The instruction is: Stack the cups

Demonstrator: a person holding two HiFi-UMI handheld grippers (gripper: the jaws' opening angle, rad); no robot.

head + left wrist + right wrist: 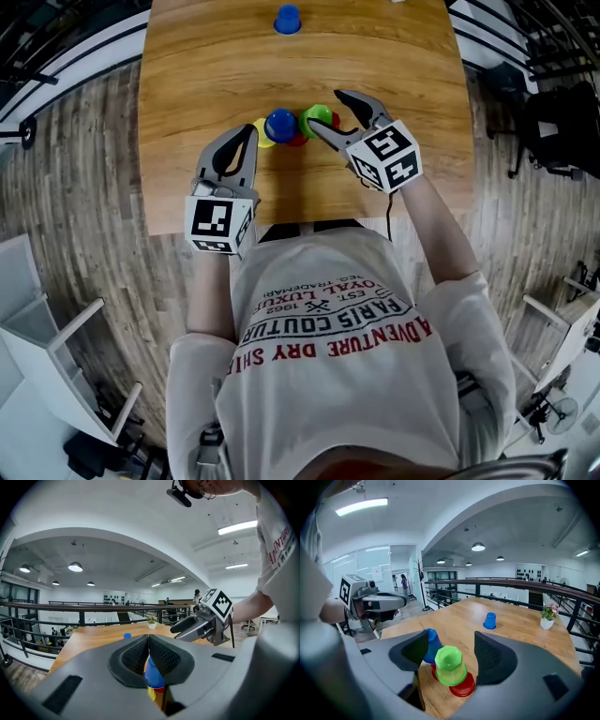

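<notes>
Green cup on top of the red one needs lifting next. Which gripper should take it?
Right. The right gripper stands open with the green cup already between its jaws, not yet gripped. The left gripper is shut and sits back by the yellow cup.

We are looking down on a wooden table point(394, 56) that is carrying a tight cluster near its front edge: yellow cup point(263, 134), blue cup point(280, 124), red cup point(296, 141) and green cup point(317, 117). A lone blue cup point(287, 19) is standing far back, and a potted plant point(548, 616) is sitting at a corner.
</notes>
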